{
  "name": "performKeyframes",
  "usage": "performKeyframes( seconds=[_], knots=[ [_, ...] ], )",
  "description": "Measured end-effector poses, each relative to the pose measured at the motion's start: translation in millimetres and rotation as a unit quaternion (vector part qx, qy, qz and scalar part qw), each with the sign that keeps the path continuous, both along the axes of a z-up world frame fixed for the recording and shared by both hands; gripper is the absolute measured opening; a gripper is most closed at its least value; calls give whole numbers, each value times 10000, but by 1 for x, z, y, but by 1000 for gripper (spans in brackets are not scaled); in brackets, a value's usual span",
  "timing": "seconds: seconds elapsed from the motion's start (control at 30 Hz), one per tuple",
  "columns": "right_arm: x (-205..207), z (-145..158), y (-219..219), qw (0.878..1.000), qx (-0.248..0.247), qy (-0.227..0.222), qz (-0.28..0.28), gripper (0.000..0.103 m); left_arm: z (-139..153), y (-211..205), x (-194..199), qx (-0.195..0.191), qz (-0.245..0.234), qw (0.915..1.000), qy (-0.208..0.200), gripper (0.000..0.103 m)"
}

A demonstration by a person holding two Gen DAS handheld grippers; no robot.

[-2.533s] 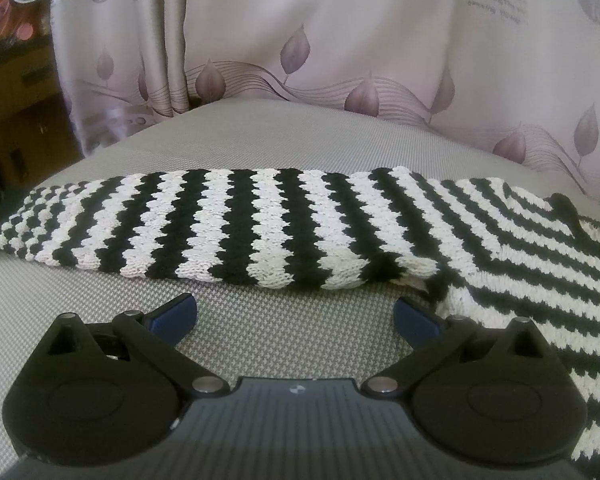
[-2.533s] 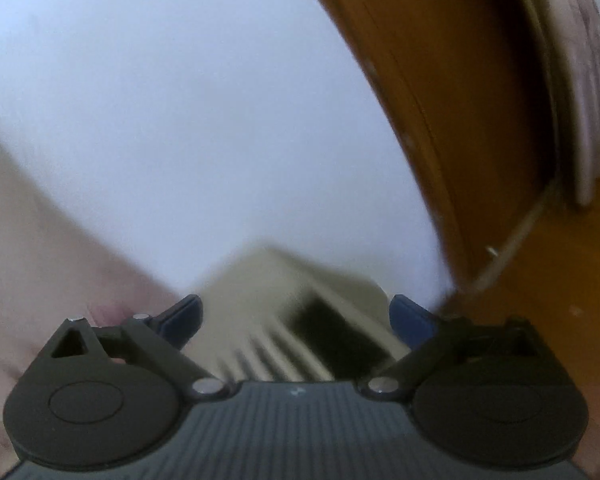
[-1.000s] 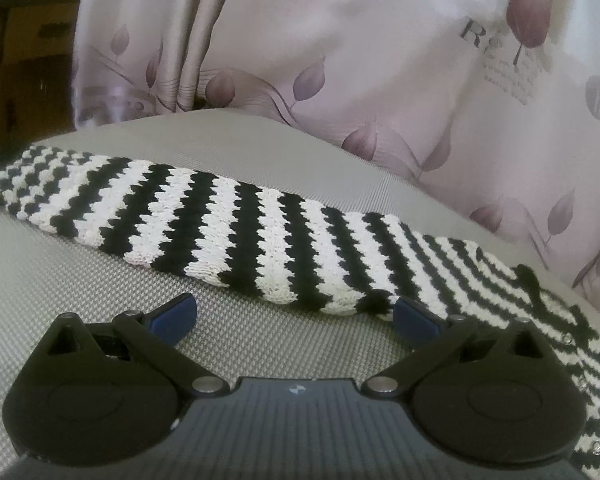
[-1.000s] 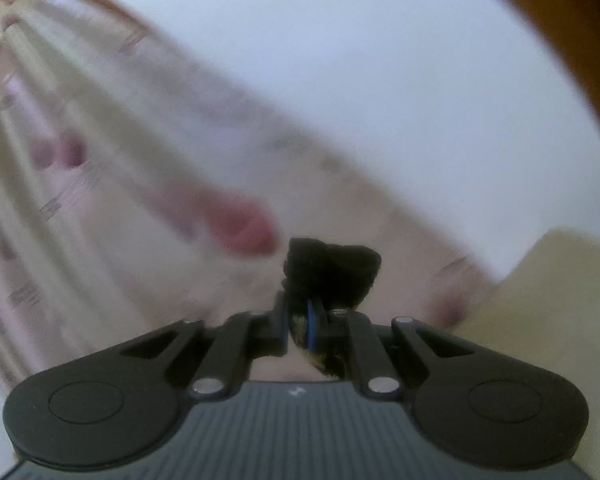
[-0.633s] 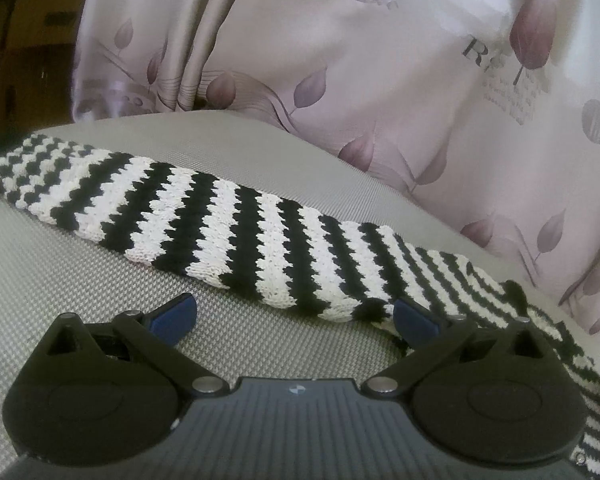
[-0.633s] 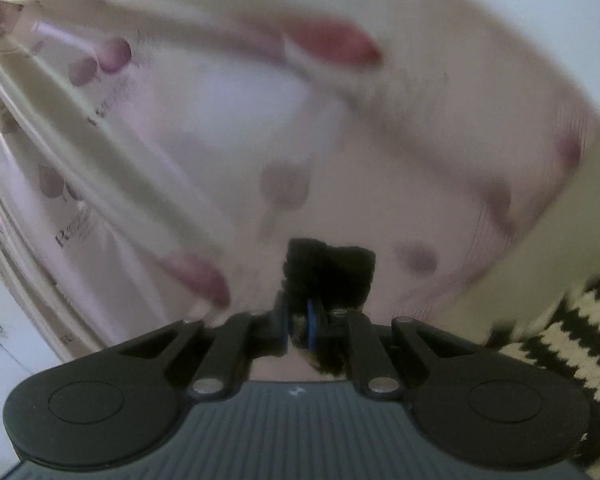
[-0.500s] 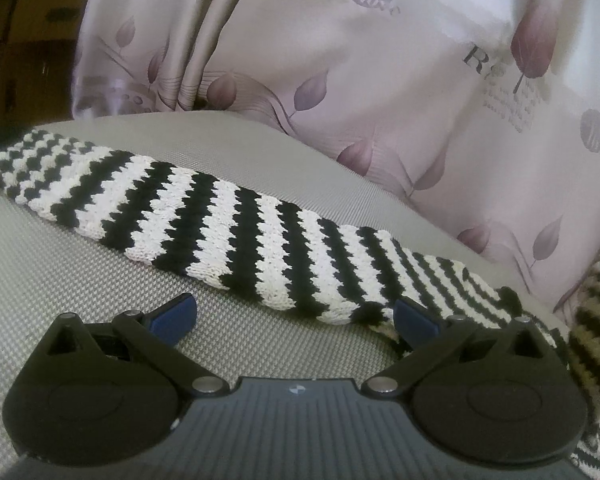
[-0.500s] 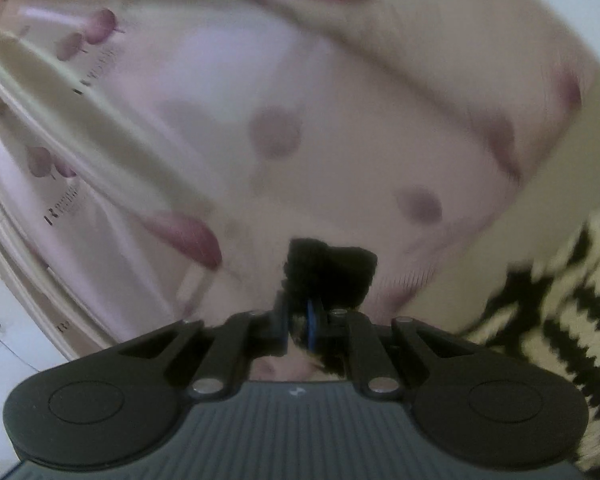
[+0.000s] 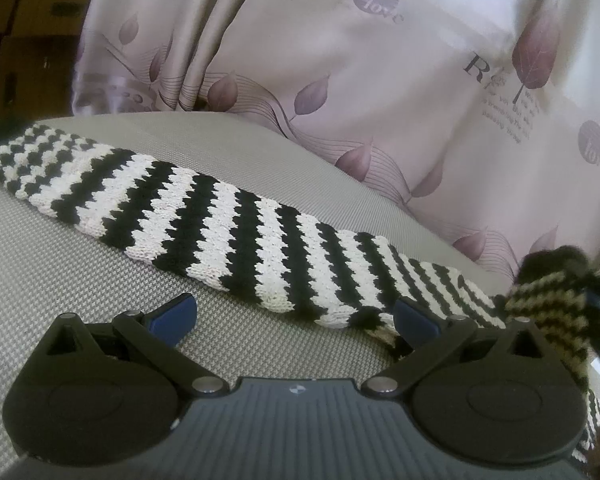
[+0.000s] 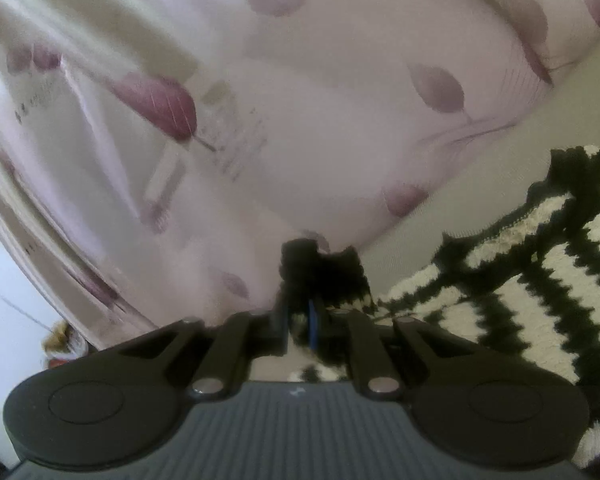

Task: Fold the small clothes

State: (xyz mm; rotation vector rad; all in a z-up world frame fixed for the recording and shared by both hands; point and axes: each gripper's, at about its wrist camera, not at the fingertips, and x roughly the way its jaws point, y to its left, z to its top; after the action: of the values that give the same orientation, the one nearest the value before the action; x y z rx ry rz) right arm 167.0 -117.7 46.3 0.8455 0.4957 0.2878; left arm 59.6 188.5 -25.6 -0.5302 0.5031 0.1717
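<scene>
Sweater (image 9: 236,232), black-and-white striped knit, is lying on the grey woven surface (image 9: 60,264) in front of the leaf-printed curtain (image 9: 380,80). Reading from the left in the left wrist view: its sleeve is stretching flat, cuff at the far left, long axis running from far left down toward the near right, where it joins the body; the stripes are crossing that axis.

You are holding the left gripper (image 9: 294,314) low over the surface, just near of the sleeve, with its blue-padded fingers (image 9: 172,314) spread wide and gripping nothing.

At the right edge of that view, a part of the knit is standing raised off the surface. You are carrying it in the right gripper (image 10: 300,320), whose fingers are pressed together on a dark bunch of the knit's edge; the rest of the body is lying at the right of the right wrist view, somewhat blurred.

Judged from this, the fold is only beginning: one edge is lifted, the sleeve is not yet turned in, and no finished crease is showing. Folding the sleeve and body appears to be left to you.
</scene>
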Motion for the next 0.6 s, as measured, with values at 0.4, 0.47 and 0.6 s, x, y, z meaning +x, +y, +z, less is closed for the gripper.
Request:
performKeyframes(
  seconds=[0.4,0.47,0.6],
  knots=[
    [-28,-18,25,9962,-307,6,818,82,0,0,0,-24,12,10000,-14,103],
    [-44,-7,13,9967,-284,-116,757,82,0,1,0,-70,8,10000,-38,103],
    [-89,11,-8,9925,-770,-323,898,82,0,14,-5,-434,-88,9990,-80,103]
  ],
)
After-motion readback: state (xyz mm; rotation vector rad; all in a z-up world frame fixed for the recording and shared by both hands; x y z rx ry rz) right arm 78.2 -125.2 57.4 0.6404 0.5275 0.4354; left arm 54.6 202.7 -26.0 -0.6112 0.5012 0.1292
